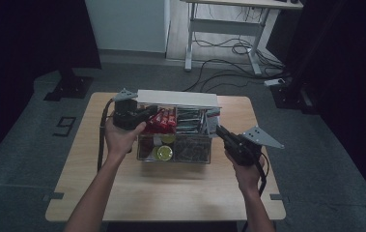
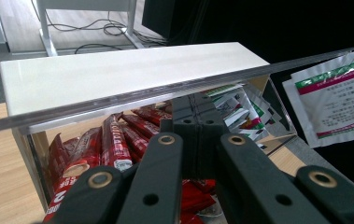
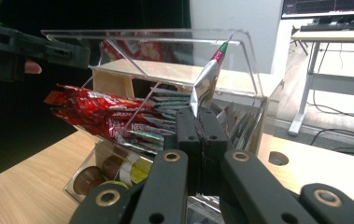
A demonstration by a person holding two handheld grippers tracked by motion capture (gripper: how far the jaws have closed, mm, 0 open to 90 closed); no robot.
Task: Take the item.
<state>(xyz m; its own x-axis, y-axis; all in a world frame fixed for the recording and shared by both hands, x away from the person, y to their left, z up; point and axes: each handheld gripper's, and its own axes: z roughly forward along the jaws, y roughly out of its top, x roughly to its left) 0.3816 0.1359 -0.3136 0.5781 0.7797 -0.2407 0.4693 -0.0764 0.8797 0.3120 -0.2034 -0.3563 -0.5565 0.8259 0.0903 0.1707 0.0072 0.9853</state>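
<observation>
A clear acrylic organiser box [image 1: 190,157] stands mid-table with its clear lid [image 2: 95,106] lifted. My left gripper [image 2: 198,108] is shut on the lid's front edge and holds it up; it sits at the box's left end [image 1: 141,116], and the right gripper view has it at the lid's corner [image 3: 48,50]. My right gripper [image 3: 201,116] is shut on a white and green sachet [image 3: 207,84], held upright at the box's right end [image 1: 219,129]. The same sachet [image 2: 333,100] hangs beyond the lid in the left gripper view. Red stick packs [image 1: 163,118] fill the left rear compartment.
A white board [image 2: 118,74] runs along the box's back top. More sachets [image 1: 190,121] lie in the right rear compartment, and coffee capsules [image 1: 163,152] in the front left one. The wooden table [image 1: 171,193] is bare in front of the box. A desk and cables stand beyond.
</observation>
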